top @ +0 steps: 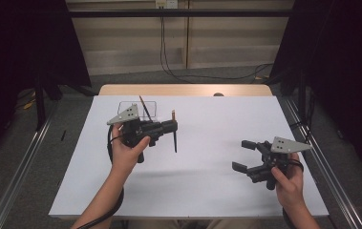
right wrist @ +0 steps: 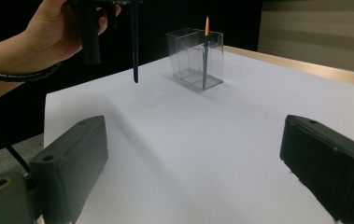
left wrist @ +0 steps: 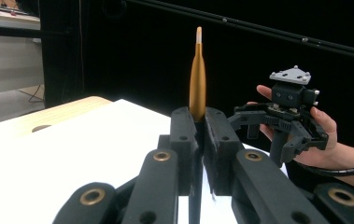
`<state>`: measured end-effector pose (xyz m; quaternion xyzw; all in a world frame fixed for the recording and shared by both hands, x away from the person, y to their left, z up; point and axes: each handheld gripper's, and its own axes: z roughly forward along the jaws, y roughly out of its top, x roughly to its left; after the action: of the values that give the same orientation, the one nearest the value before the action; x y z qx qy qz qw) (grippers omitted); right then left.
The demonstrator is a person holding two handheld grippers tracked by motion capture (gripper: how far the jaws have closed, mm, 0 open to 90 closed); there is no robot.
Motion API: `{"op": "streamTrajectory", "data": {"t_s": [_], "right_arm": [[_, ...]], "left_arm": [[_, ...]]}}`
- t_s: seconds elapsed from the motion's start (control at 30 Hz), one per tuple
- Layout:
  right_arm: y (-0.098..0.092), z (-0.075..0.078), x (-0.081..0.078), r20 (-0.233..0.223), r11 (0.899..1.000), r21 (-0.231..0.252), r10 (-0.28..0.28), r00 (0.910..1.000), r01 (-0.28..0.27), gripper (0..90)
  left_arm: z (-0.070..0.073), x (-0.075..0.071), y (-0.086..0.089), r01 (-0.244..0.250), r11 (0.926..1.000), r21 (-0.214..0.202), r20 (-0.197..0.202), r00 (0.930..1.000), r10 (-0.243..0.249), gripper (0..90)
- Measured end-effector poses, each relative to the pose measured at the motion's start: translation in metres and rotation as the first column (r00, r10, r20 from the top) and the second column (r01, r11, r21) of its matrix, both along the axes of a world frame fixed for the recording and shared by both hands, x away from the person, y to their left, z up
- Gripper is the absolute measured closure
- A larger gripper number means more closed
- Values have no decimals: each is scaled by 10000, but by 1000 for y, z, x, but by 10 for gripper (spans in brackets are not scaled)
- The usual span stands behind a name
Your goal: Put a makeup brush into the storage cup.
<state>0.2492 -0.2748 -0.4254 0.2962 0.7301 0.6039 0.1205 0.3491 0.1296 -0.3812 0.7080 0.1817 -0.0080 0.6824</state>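
Up above the white table (top: 193, 191), the left gripper (top: 171, 126) pinches a paintbrush (left wrist: 197, 79) between closed jaws, handle hanging down. Another brush (right wrist: 205, 51) stands in the clear box (right wrist: 194, 58) (far side). The right gripper (top: 243, 155) is spread wide, holding nothing.

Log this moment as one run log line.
left gripper: shut on paintbrush | right gripper: open, idle | clear box: holds another brush | table

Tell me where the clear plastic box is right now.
The clear plastic box stands at the far left of the white table in the high view, just beyond the left gripper, with one paintbrush leaning inside.
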Motion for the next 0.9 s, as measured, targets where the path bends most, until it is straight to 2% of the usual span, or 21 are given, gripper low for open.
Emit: {"op": "streamTrajectory", "data": {"t_s": [0.5,0.9], "right_arm": [[-10,1,-5,29,9998,-180,-125,9999,126,72],[-19,-1,-12,46,9995,-90,-289,9996,289,72]], "left_arm": [[1,1,10,-240,9997,-84,27,9997,240,830],[6,5,16,-445,9990,-2,76,9990,445,830]]}}
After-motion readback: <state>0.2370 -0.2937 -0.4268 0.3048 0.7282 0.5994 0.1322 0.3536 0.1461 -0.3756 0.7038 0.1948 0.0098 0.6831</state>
